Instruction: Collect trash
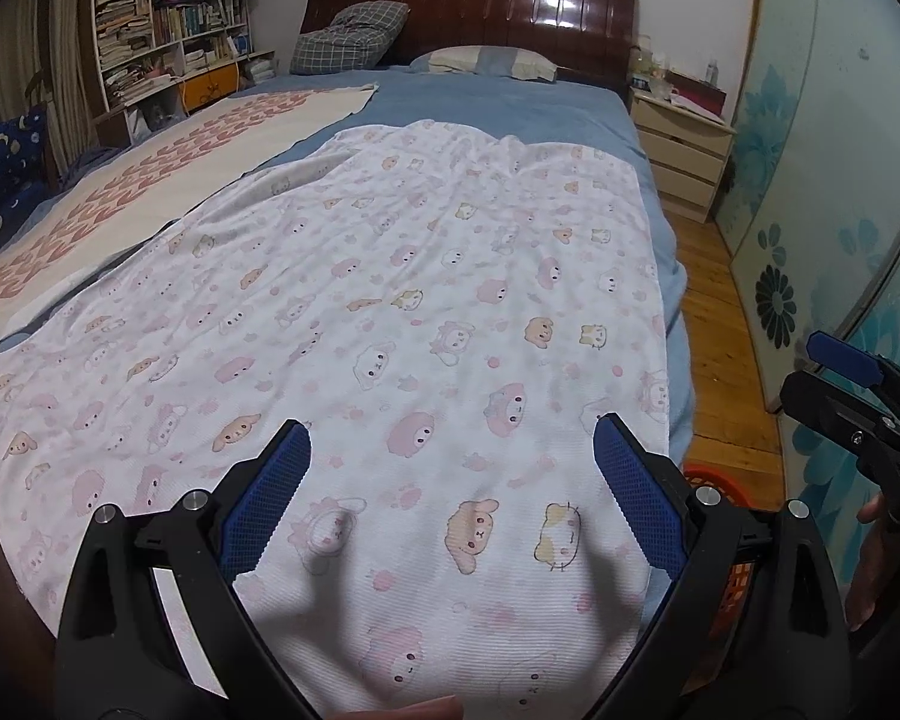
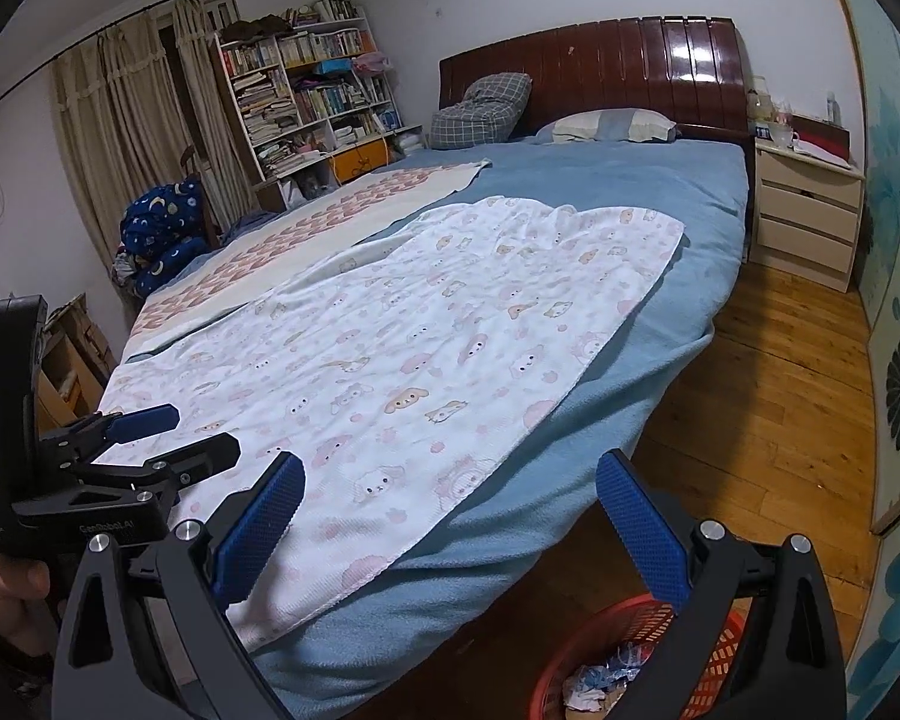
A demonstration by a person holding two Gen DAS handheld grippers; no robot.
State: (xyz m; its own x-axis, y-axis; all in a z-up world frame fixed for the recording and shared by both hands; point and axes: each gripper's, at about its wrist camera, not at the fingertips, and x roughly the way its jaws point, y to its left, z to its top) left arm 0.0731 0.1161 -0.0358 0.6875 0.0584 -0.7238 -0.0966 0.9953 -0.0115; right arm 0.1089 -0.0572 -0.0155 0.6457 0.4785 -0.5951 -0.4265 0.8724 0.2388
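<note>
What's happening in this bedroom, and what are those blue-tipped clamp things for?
A person is holding a grabbing tool in each hand over the foot of the bed. The left tool and the right tool are both open and empty. A red basket on the floor already holds crumpled scraps. No loose trash shows on the cartoon-print blanket.
</note>
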